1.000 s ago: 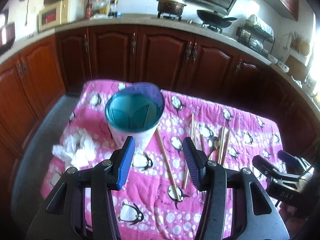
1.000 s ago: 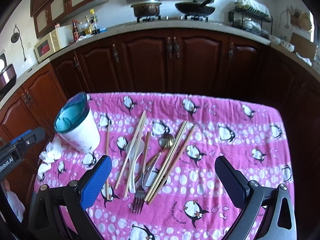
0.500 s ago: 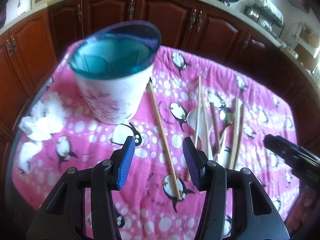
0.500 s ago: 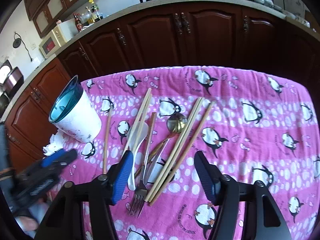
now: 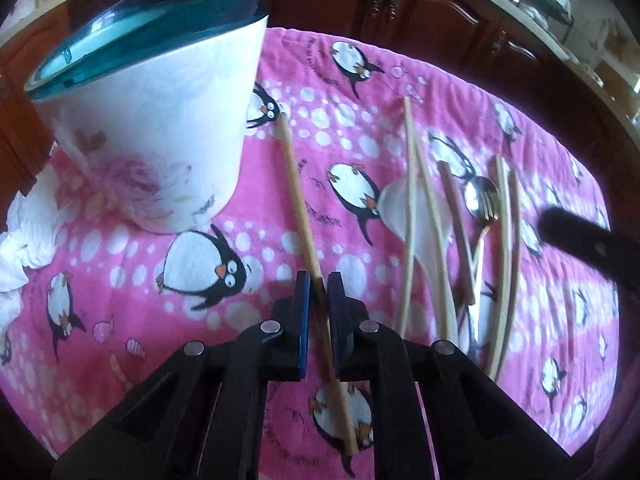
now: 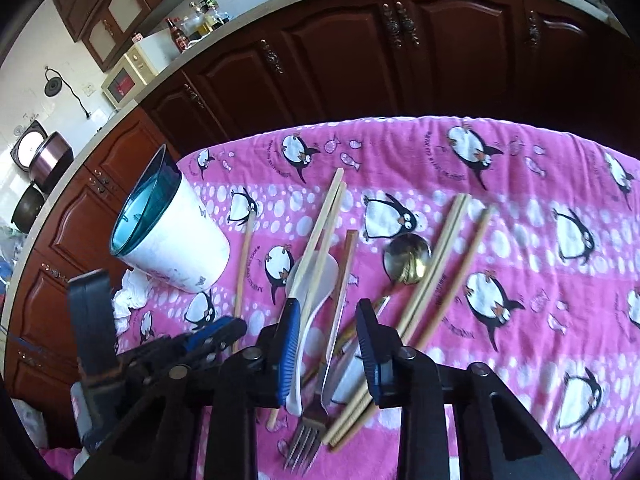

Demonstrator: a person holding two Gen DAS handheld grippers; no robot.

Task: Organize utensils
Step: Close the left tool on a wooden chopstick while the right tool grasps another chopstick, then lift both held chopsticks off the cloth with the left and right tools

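The pink penguin cloth (image 6: 520, 360) covers the table, with bare room on its right side and the white cup (image 5: 160, 128) standing at its left. The right gripper (image 6: 328, 320) has just been closing, jaws apart astride the white spoon (image 6: 312, 276), fork (image 6: 308, 432) and crossed chopsticks; it could snag several at once. The left gripper (image 5: 318, 284) has just closed on the lone chopstick (image 5: 296, 184), which may pivot into the cup beside it.

Pink penguin cloth (image 6: 520, 264) carries white cup (image 6: 180, 240), crumpled tissue (image 5: 24, 236), chopsticks (image 6: 448, 256), spoons (image 6: 408, 260), fork (image 6: 308, 432).
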